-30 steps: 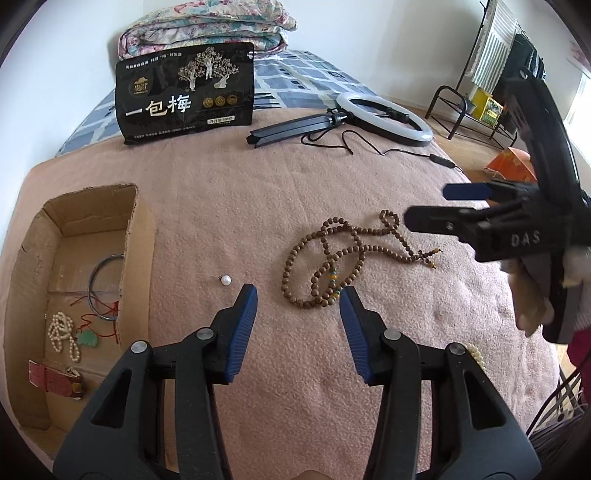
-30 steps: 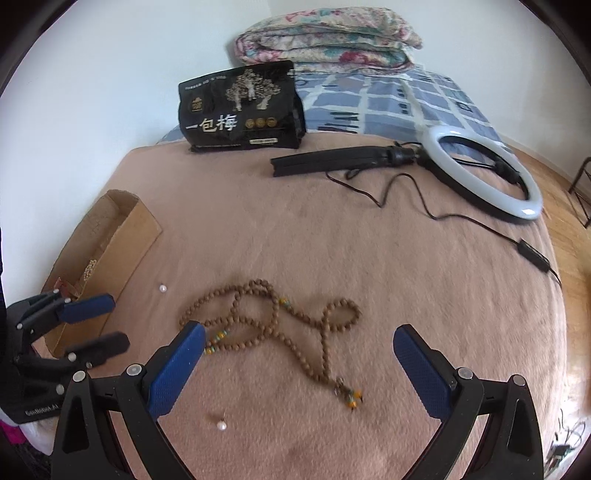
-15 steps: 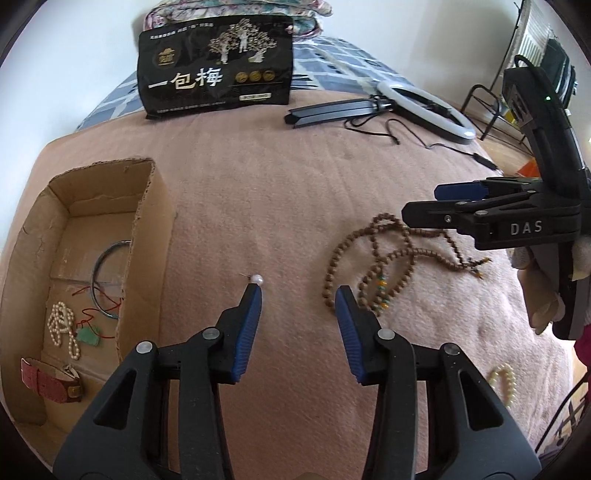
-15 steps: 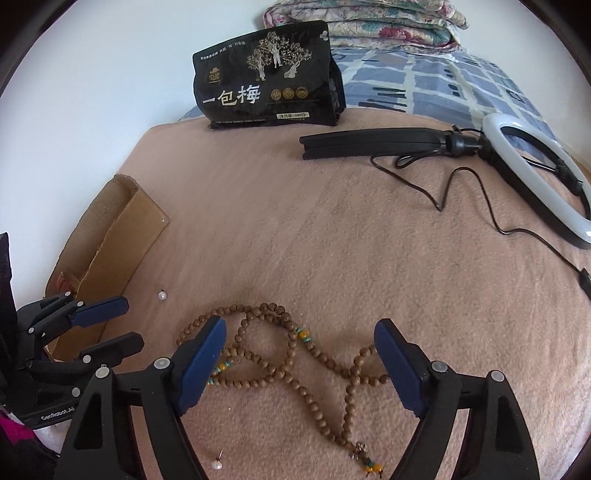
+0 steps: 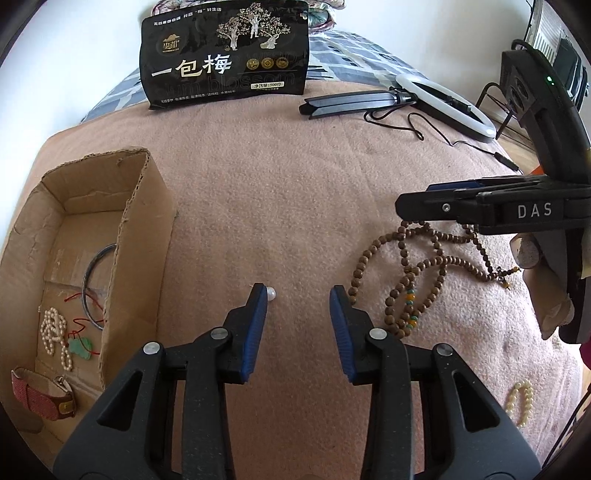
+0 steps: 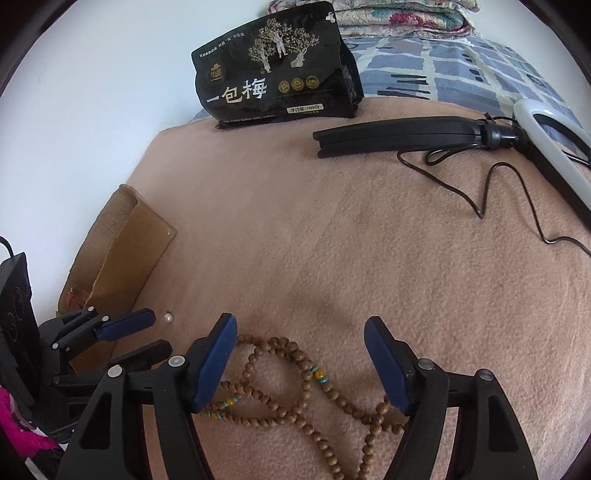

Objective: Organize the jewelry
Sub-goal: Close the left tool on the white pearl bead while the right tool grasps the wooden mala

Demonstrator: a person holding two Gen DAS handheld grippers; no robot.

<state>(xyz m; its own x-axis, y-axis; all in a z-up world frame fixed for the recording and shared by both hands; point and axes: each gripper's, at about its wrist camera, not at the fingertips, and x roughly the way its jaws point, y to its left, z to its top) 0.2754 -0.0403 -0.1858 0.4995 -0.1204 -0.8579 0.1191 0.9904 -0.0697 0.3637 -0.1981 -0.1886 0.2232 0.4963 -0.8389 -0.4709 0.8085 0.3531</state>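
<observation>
Two black clamp-style grippers with blue pads are over the bed, both spread wide and holding nothing. The left gripper [image 5: 298, 291] is lowest and nearest its target: a small white pearl stud earring [image 5: 272, 293] lies on the cover right at the inner edge of its left fingertip, apparently touching it rather than sitting centred in the gap. That offset is the main risk; closing from here could nudge the pearl sideways or press it into the soft pile instead of trapping it, and something so small and round would probably roll or squirt out of the pads. The right gripper [image 6: 301, 328] hangs over a long brown wooden bead necklace [image 6: 295, 363] with a few turquoise and orange beads, coiled in loops between and below its fingers; a pinch on one strand could leave the rest trailing and snagging. A small cream pearl bracelet [image 5: 521, 400] lies near the bed's edge, where a careless sweep could knock it off.

Left of the earring stands an open brown cardboard box [image 5: 142, 240] already holding several pieces. The pinkish-tan fleece blanket [image 5: 280, 192] is plush and yielding. Farther back lie a white ring light on a folded black tripod [image 5: 445, 99], a black snack pouch with white Chinese lettering [image 5: 225, 55], folded floral quilts [image 6: 373, 16] and a white wall.
</observation>
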